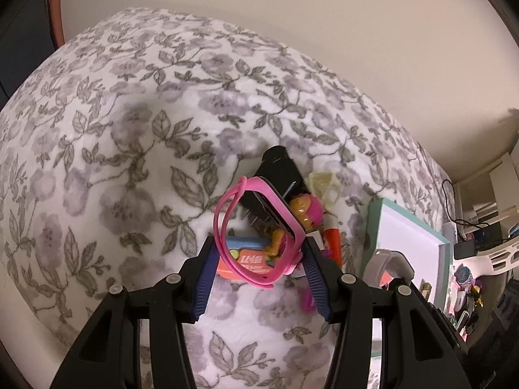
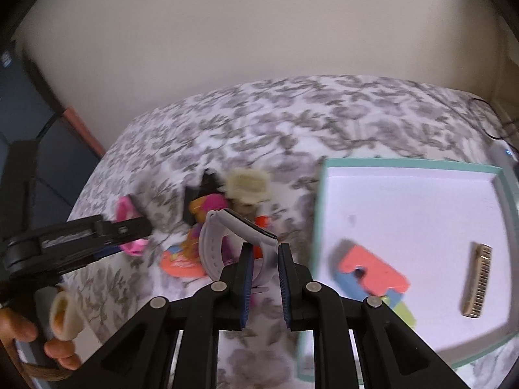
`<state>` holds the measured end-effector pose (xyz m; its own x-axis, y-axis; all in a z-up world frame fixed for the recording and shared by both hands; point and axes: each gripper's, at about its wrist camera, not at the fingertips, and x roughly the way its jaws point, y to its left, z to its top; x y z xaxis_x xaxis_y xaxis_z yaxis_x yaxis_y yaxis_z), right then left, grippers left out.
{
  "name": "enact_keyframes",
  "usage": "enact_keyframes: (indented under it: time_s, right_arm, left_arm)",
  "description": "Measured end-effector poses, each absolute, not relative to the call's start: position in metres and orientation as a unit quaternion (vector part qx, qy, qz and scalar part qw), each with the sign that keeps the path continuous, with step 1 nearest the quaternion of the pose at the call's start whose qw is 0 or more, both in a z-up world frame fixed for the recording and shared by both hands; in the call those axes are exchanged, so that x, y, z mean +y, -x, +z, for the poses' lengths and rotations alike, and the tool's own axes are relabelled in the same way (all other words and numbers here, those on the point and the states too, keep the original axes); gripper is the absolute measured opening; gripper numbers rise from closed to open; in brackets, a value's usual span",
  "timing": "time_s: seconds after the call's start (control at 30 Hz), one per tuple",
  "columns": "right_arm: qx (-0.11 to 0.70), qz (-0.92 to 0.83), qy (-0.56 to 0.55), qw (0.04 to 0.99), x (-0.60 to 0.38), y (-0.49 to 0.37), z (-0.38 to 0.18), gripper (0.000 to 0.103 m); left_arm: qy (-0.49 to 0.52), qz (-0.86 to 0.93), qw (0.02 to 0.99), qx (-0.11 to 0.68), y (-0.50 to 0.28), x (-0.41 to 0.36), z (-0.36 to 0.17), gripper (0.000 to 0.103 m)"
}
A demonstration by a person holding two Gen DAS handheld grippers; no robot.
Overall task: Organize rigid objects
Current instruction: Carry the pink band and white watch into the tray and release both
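While each tool carries a watch above the flowered bed (image 1: 113, 149), the sorting looks well underway. The left tool (image 1: 259, 253) is clamped on the pink watch (image 1: 259, 227) by its band and case, so the loop hangs free of the toy pile (image 1: 301, 214) below. The right tool (image 2: 263, 254) pinches the white watch (image 2: 227, 233) by its strap, probably for carrying to the teal-rimmed tray (image 2: 405, 163) just beside the pile, where a coral block (image 2: 373, 270) and a small comb-like piece (image 2: 478, 278) already lie apart from each other.
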<state>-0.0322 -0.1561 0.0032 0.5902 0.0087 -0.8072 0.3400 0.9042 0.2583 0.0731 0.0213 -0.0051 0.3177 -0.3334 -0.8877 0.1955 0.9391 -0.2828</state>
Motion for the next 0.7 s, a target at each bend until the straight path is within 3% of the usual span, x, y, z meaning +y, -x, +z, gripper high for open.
enact_keyframes:
  time_s: [0.27,0.7]
  right_arm:
    - [0.427,-0.196,-0.241,0.849,-0.220,0.060,0.001,0.016]
    - [0.408,-0.312,-0.289,0.808,-0.295,0.117,-0.009,0.016]
  left_arm:
    - [0.037,-0.210,0.816,0.537,-0.057,-0.016,0.007,0.054]
    - [-0.085,-0.312,0.806,0.495,-0.003,-0.130,-0.002,0.054]
